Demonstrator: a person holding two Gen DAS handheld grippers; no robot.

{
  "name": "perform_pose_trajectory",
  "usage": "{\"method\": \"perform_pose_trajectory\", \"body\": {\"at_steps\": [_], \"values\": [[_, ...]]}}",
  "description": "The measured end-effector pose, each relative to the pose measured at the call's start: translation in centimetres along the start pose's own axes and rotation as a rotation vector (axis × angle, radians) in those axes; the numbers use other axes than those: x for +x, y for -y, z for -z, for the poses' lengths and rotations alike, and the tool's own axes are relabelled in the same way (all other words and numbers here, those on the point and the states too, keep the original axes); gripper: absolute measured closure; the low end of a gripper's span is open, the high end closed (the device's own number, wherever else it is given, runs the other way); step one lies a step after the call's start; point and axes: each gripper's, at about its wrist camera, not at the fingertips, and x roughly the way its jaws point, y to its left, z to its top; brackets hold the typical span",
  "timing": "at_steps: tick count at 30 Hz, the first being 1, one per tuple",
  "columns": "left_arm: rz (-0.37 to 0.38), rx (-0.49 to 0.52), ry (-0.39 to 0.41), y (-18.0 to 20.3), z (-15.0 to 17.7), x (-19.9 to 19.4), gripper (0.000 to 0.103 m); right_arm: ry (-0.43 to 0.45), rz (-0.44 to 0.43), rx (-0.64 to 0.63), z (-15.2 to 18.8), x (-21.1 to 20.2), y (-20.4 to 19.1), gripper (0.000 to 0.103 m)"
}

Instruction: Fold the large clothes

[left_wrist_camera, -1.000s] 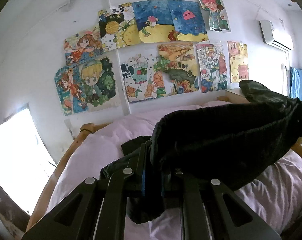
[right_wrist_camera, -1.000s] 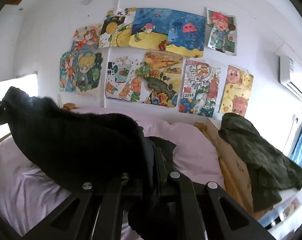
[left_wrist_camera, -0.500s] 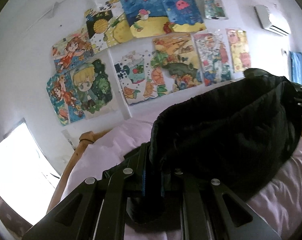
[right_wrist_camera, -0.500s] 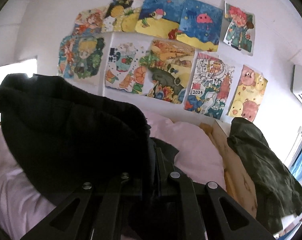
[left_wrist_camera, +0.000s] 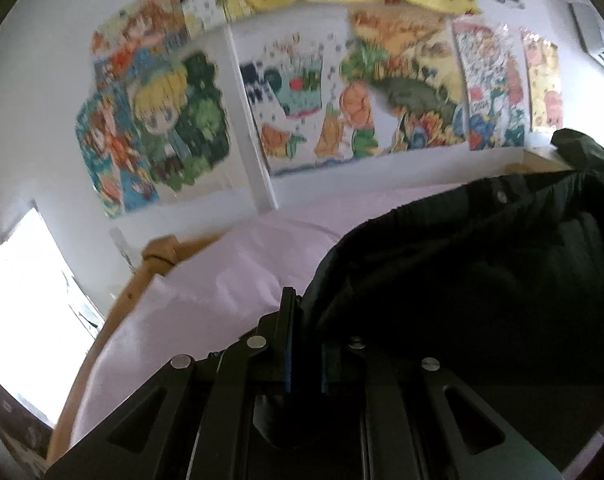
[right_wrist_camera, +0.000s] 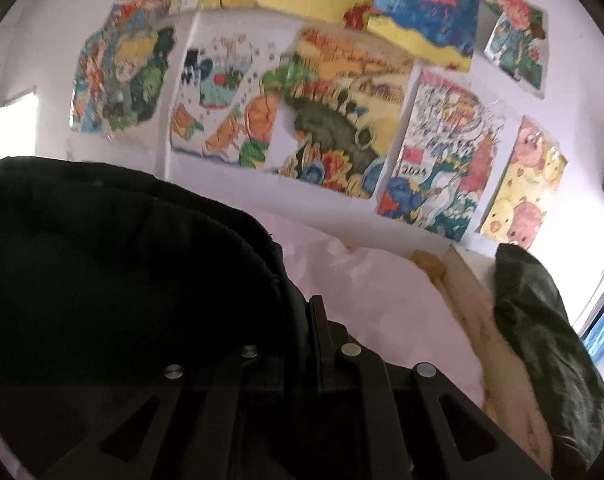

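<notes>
My left gripper point(left_wrist_camera: 303, 312) and right gripper point(right_wrist_camera: 307, 320) each pinch an edge of the black padded garment point(left_wrist_camera: 473, 264), slung between them above the pink-sheeted bed point(left_wrist_camera: 222, 280), drawings point(right_wrist_camera: 333, 120) beyond.

Home bedroom, prob. a kid's: wood-framed bed point(left_wrist_camera: 114, 312) w/ pink sheet point(right_wrist_camera: 381, 300), white wall covered w/ hand-coloured drawings point(right_wrist_camera: 333, 112), bright window point(left_wrist_camera: 26, 304) at left edge, AC unit point(left_wrist_camera: 589, 32) top right corner.
</notes>
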Motion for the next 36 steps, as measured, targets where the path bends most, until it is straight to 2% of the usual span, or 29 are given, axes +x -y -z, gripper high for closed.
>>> {"method": "perform_pose_trajectory", "body": {"at_steps": [5,10,13,16,18,21,23,24,25,27,28,30,33,36], "values": [[0.011,0.003,-0.018,0.4,0.7,4.1,0.096,-0.033,0.016,-0.014,2.2,4.5,-0.4,0.091],[0.018,0.032,-0.071,1.4,1.5,6.8,0.096,-0.051,-0.005,0.072,4.3,6.7,0.7,0.078],[0.031,0.018,-0.101,1.2,1.7,7.7,0.095,-0.065,0.002,0.097,4.5,7.2,1.0,0.067],[0.057,-0.021,-0.124,0.7,1.9,8.1,0.093,-0.073,0.009,0.121,4.5,7.4,1.5,0.049],[0.095,-0.066,-0.133,0.0,1.8,8.1,0.091,-0.067,0.007,0.161,4.5,7.1,2.3,0.027],[0.158,-0.153,-0.145,-1.5,1.8,7.7,0.086,-0.052,-0.046,0.197,4.7,6.3,3.4,0.022],[0.191,-0.212,-0.145,-2.6,1.8,7.0,0.082,-0.028,-0.051,0.188,4.7,5.2,3.5,0.016],[0.196,-0.229,-0.135,-2.9,1.8,6.4,0.067,-0.010,-0.055,0.180,4.7,4.6,3.5,0.012],[0.194,-0.246,-0.109,-3.3,1.9,5.5,0.046,0.014,-0.064,0.169,4.8,3.7,3.5,0.010],[0.183,-0.275,-0.015,-3.8,2.4,3.1,0.015,0.061,-0.085,0.151,5.1,1.9,3.4,0.005],[0.178,-0.280,0.052,-4.0,2.9,1.6,0.012,0.079,-0.096,0.144,5.4,1.0,3.3,0.005],[0.173,-0.259,0.122,-4.0,3.5,-0.5,0.012,0.101,-0.120,0.138,6.0,-0.4,3.2,0.004],[0.213,-0.211,0.158,-2.8,4.8,-3.0,0.012,0.123,-0.185,0.108,7.3,-2.4,2.2,0.004],[0.304,-0.172,0.173,-0.5,6.3,-4.8,0.012,0.147,-0.249,0.048,8.5,-4.2,0.4,0.003]]}}
